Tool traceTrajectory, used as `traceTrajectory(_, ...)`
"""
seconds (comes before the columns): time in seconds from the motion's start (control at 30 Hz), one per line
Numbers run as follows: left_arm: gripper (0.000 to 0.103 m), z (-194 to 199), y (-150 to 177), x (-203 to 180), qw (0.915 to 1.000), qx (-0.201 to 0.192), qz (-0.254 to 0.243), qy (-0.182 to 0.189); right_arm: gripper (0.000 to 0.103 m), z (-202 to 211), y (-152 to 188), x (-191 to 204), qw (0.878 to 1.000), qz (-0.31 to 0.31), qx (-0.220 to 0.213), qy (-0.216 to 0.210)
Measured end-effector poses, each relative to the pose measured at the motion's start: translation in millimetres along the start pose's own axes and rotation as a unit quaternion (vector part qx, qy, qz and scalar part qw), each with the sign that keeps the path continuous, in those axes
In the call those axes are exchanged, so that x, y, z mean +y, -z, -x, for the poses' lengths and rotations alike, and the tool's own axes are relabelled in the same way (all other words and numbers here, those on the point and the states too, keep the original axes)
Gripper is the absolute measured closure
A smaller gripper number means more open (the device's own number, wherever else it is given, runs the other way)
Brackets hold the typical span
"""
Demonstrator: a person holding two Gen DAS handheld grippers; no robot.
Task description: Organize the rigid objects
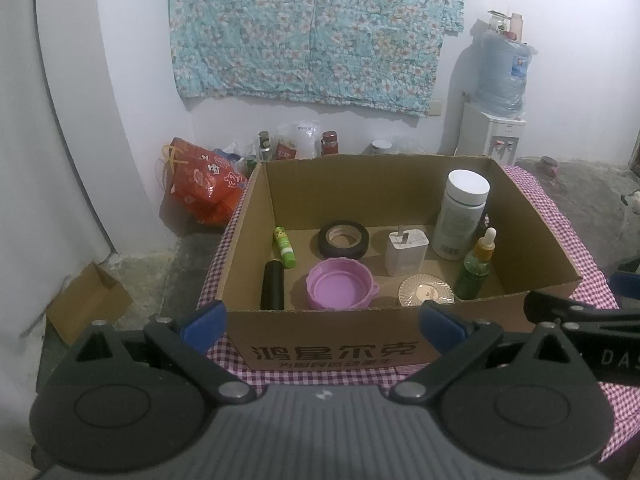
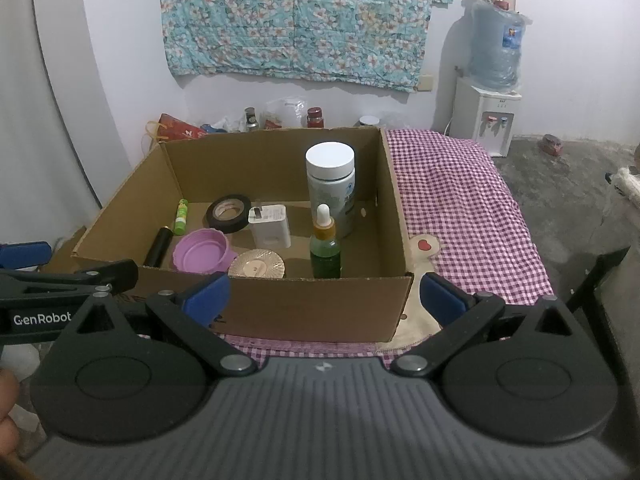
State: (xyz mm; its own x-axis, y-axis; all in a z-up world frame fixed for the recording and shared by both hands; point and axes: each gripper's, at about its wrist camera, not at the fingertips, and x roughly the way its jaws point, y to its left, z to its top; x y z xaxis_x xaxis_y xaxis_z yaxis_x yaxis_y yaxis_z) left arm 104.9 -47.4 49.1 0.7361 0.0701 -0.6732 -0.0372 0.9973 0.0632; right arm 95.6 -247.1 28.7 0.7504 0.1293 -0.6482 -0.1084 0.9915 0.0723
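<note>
An open cardboard box (image 1: pixel 248 216) (image 2: pixel 396 208) stands on a checked cloth. Inside it are a white bottle (image 1: pixel 460 216) (image 2: pixel 332 188), a green dropper bottle (image 1: pixel 476 268) (image 2: pixel 325 248), a white charger (image 1: pixel 405 252) (image 2: pixel 270 226), a black tape roll (image 1: pixel 343 239) (image 2: pixel 229 213), a purple bowl (image 1: pixel 340 290) (image 2: pixel 200 256), a gold round lid (image 1: pixel 426 294) (image 2: pixel 257 265), a black cylinder (image 1: pixel 272 285) (image 2: pixel 158 247) and a green glue stick (image 1: pixel 283 246) (image 2: pixel 181 217). My left gripper (image 1: pixel 322 322) is open and empty before the box's near wall. My right gripper (image 2: pixel 326 294) is open and empty at the box's near right corner.
The checked cloth (image 2: pixel 460 208) spreads right of the box. A red bag (image 1: pixel 200 184), jars and bottles (image 1: pixel 330 142) line the back wall. A water dispenser (image 1: pixel 494 120) (image 2: pixel 490 112) stands at the right. A small cardboard box (image 1: pixel 86 300) lies on the floor left.
</note>
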Motion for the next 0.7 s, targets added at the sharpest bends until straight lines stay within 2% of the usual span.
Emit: traceTrajectory(0.7, 0.001, -2.8, 2.1, -1.7, 1.0, 0.008, 0.005, 0.001, 0.001, -3.1, 0.2, -4.9, 1.0, -0.002, 0.008, -0.004)
